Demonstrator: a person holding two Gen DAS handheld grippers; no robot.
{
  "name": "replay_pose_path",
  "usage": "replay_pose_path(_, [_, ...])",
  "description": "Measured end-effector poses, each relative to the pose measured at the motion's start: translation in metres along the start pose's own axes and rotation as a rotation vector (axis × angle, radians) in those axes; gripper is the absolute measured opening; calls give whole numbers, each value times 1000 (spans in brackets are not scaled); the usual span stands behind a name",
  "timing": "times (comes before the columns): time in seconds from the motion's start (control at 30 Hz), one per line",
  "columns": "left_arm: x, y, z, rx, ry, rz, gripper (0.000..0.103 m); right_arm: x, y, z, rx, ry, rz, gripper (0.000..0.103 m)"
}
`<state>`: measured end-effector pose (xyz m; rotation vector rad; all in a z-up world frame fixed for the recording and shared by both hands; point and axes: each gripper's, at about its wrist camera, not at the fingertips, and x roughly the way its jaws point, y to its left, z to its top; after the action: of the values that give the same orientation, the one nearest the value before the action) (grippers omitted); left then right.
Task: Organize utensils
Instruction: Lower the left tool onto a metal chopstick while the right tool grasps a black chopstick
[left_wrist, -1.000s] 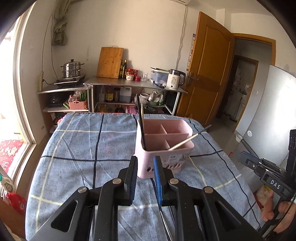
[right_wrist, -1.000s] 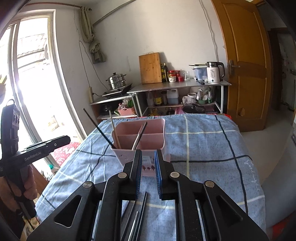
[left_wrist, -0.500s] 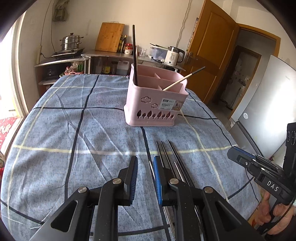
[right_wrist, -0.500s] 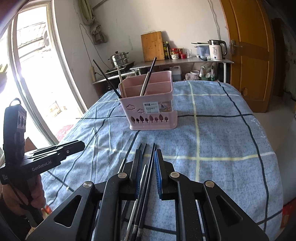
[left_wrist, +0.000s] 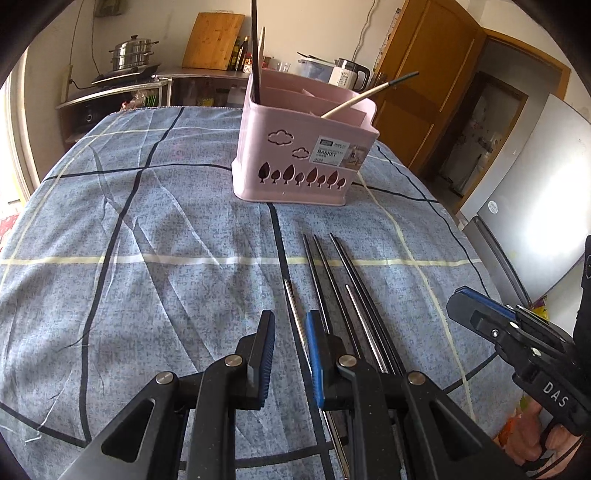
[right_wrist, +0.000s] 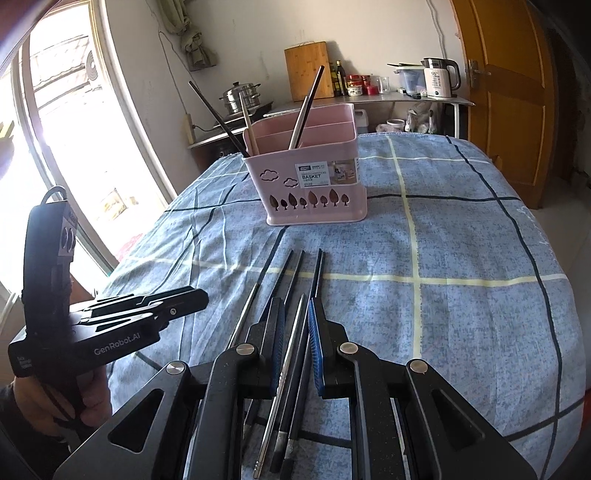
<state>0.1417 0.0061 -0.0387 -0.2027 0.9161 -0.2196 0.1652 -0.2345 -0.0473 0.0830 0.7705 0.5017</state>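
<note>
A pink utensil basket (left_wrist: 306, 162) (right_wrist: 314, 184) stands mid-table on the blue checked cloth. In it are a black chopstick (left_wrist: 255, 55), a pale wooden one (left_wrist: 354, 101) and a dark metal one (right_wrist: 306, 110). Several loose chopsticks (left_wrist: 332, 280) (right_wrist: 291, 280) lie side by side on the cloth, nearer than the basket. My left gripper (left_wrist: 290, 326) hovers low over their left edge, narrowly open, with a silver chopstick (left_wrist: 295, 314) showing in the gap, unpinched. My right gripper (right_wrist: 295, 317) hangs over the same bundle, narrowly open, a silver chopstick (right_wrist: 293, 332) lying below its gap.
Each view shows the other hand-held gripper (left_wrist: 498, 325) (right_wrist: 147, 306) close beside the bundle. Behind the table stand a shelf with a kettle (right_wrist: 441, 79), a cutting board (left_wrist: 214, 37) and a steamer pot (left_wrist: 133, 51). A door and a fridge (left_wrist: 535, 221) are to the right, a window (right_wrist: 74, 147) to the left.
Both grippers have sunk toward the table and tilted downward. The basket now sits farther up the picture, and the loose chopsticks have come into view under the fingers. The jaw gaps look unchanged.
</note>
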Motion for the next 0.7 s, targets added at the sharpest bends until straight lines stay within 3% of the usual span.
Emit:
replay_pose_path(0.43, [43, -5, 7, 13, 82, 32, 17, 14, -2, -4, 12, 41, 11, 14])
replay_pose_path(0.63, [49, -11, 8, 51, 63, 59, 17, 20, -4, -5, 17, 56, 15, 14])
replay_pose_path(0.7, [50, -14, 7, 77, 58, 84, 12, 23, -4, -4, 19, 65, 19, 14])
